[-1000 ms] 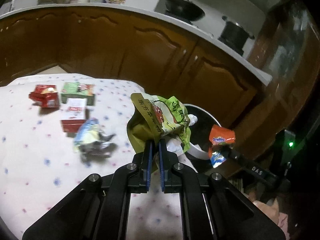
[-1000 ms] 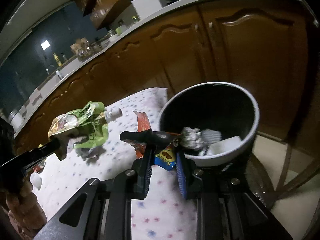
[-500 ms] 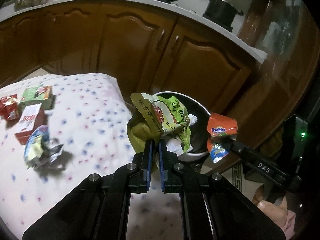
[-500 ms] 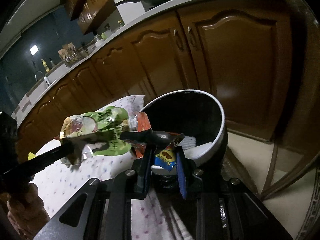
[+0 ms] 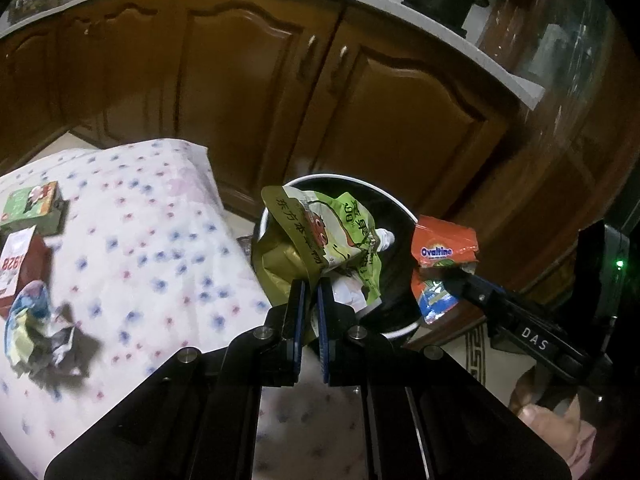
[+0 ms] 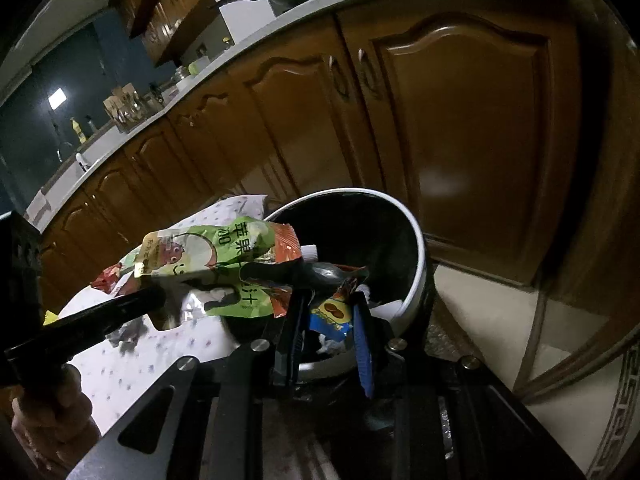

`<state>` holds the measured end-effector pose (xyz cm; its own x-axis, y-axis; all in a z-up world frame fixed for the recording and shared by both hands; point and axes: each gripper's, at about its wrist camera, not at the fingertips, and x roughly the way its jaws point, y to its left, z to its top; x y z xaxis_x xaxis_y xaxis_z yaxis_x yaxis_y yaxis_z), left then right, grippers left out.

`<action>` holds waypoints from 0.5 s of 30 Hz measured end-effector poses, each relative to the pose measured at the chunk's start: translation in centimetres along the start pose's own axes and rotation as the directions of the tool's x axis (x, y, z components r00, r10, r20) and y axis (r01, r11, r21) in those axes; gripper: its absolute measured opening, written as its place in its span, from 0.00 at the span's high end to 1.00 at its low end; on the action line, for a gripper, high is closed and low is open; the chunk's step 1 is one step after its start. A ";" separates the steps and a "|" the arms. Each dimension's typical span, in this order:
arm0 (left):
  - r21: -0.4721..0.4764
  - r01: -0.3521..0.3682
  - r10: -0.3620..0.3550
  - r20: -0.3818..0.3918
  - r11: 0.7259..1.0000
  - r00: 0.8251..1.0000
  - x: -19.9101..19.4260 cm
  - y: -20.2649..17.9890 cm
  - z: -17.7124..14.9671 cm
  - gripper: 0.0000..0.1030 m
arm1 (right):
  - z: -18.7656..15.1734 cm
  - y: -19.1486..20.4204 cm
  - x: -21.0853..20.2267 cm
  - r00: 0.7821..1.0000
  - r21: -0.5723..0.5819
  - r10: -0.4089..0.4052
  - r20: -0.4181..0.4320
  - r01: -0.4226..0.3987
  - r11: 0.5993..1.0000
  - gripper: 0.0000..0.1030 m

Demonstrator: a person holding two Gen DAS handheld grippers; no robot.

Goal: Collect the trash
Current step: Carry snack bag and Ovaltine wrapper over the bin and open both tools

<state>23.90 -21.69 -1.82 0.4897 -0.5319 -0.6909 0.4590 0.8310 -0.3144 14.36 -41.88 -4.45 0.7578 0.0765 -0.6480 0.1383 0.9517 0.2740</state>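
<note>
My left gripper (image 5: 311, 292) is shut on a green juice pouch (image 5: 320, 240) with a white spout and holds it over the near rim of the round black bin (image 5: 394, 210). My right gripper (image 6: 326, 304) is shut on an orange Ovaltine wrapper (image 6: 334, 312) just above the bin (image 6: 416, 248). The same wrapper (image 5: 444, 252) shows at the bin's right edge in the left wrist view. The pouch (image 6: 204, 256) hangs left of the wrapper in the right wrist view. White crumpled trash lies inside the bin.
A spotted white cloth (image 5: 132, 248) covers the table left of the bin. On it lie a crumpled blue-and-yellow wrapper (image 5: 28, 320), a red-and-white carton (image 5: 18, 264) and a green box (image 5: 30, 204). Brown cabinets (image 5: 360, 100) stand behind.
Both grippers moved right, away from the table and over the bin, each carrying its piece of trash. The bin now sits directly under both.
</note>
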 end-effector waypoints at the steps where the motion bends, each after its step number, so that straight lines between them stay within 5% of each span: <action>1: 0.002 0.001 -0.001 -0.005 1.000 1.000 0.3 -0.2 0.1 0.95 | 0.1 -0.2 0.2 1.000 0.001 -0.002 -0.003 0.002 1.000 0.77; 15: 0.018 -0.013 0.015 -0.081 1.000 0.997 3.7 -1.2 1.7 0.95 | 1.4 -1.2 2.4 0.998 -0.021 -0.025 -0.063 0.023 1.000 0.76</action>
<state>26.38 -24.90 -2.89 0.4350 -0.5048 -0.7457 0.4660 0.8348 -0.2932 16.91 -43.24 -5.33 0.7126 0.0716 -0.6979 0.1425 0.9592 0.2440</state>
